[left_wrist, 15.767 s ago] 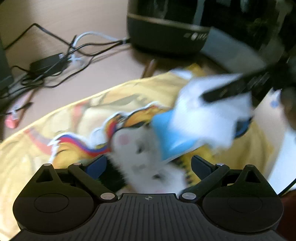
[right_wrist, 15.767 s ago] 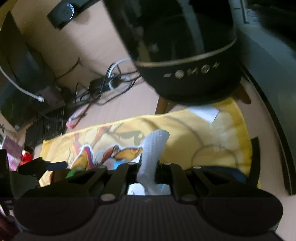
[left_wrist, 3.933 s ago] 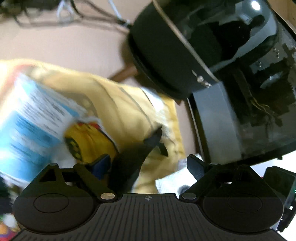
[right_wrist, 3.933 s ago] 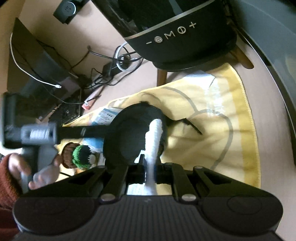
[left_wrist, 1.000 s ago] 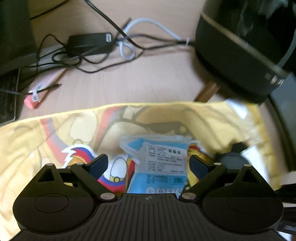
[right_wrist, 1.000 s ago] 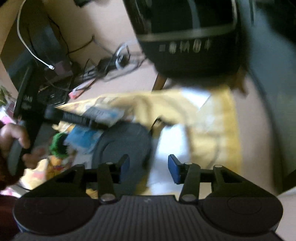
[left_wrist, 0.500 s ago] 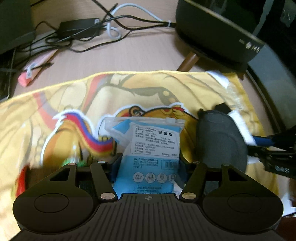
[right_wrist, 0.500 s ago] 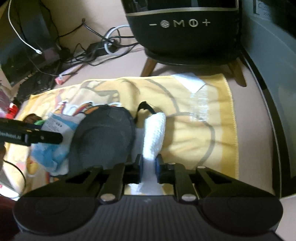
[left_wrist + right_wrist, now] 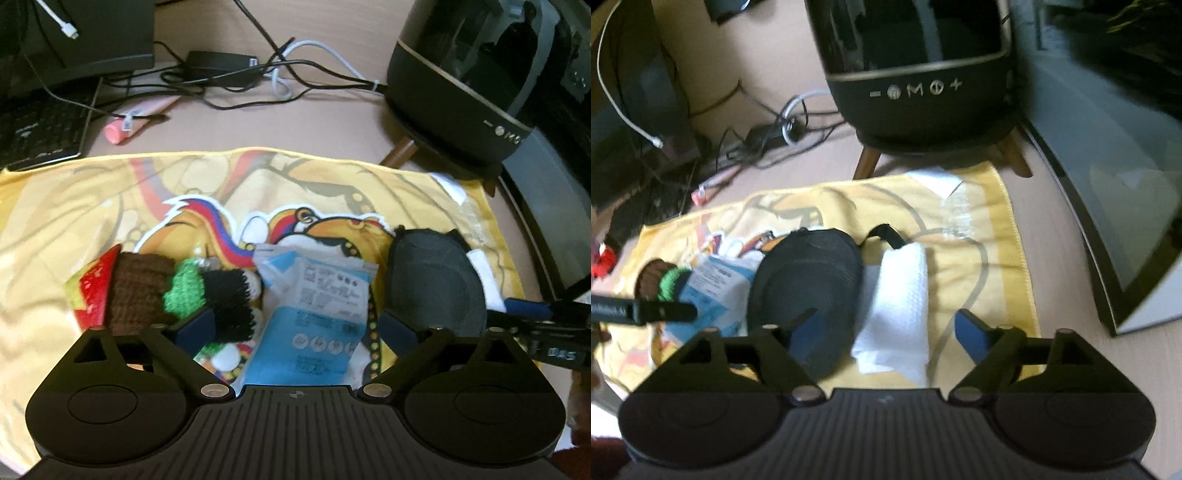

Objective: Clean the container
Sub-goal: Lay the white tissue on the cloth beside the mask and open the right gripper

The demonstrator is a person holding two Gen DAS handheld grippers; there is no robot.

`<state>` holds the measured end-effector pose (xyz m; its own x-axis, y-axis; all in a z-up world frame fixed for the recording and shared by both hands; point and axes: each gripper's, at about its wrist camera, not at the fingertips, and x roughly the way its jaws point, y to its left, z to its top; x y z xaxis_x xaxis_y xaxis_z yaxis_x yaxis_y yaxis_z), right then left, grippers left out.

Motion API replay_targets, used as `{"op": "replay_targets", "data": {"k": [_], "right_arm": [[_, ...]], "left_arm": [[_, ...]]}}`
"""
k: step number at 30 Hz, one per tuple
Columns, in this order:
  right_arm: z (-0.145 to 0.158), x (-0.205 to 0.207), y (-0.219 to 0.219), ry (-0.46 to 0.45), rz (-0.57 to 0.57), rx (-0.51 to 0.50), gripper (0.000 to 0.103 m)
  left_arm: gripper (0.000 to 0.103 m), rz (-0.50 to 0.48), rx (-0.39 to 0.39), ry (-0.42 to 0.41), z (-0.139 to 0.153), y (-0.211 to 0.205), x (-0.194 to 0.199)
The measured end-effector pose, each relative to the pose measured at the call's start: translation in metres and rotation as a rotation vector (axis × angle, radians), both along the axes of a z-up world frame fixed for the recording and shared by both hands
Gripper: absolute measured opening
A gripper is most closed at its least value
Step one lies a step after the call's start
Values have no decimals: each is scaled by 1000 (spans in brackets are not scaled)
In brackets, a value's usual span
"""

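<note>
A black oval zip case [image 9: 809, 280] lies on the yellow printed towel [image 9: 960, 221]; it also shows in the left wrist view [image 9: 436, 280]. A folded white cloth [image 9: 901, 302] rests on the towel beside the case, loose between the spread fingers of my right gripper [image 9: 886, 332], which is open. My left gripper [image 9: 295, 326] is open over a blue and white packet [image 9: 314, 306], with a knitted toy [image 9: 166, 291] by its left finger. One left finger [image 9: 646, 312] reaches in over the packet [image 9: 713, 288] in the right wrist view.
A black speaker on wooden legs [image 9: 461, 74] stands behind the towel's far right corner. Tangled cables and a power brick [image 9: 221, 68], a pink tube [image 9: 136, 118] and a keyboard [image 9: 37, 129] lie at the back left. A dark screen edge [image 9: 1108, 221] runs along the right.
My right gripper has opened and let go of the white cloth, which now lies on the towel. My left gripper has pulled back, bringing the knitted toy into view.
</note>
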<state>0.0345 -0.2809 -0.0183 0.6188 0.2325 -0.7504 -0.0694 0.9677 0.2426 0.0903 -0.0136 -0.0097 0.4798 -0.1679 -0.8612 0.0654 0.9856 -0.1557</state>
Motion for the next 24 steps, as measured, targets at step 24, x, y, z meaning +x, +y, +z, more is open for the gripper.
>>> {"op": "replay_targets", "data": {"k": [24], "right_arm": [[34, -100, 90, -72, -23, -194, 103]], "left_arm": [[103, 59, 18, -74, 6, 24, -146]]}}
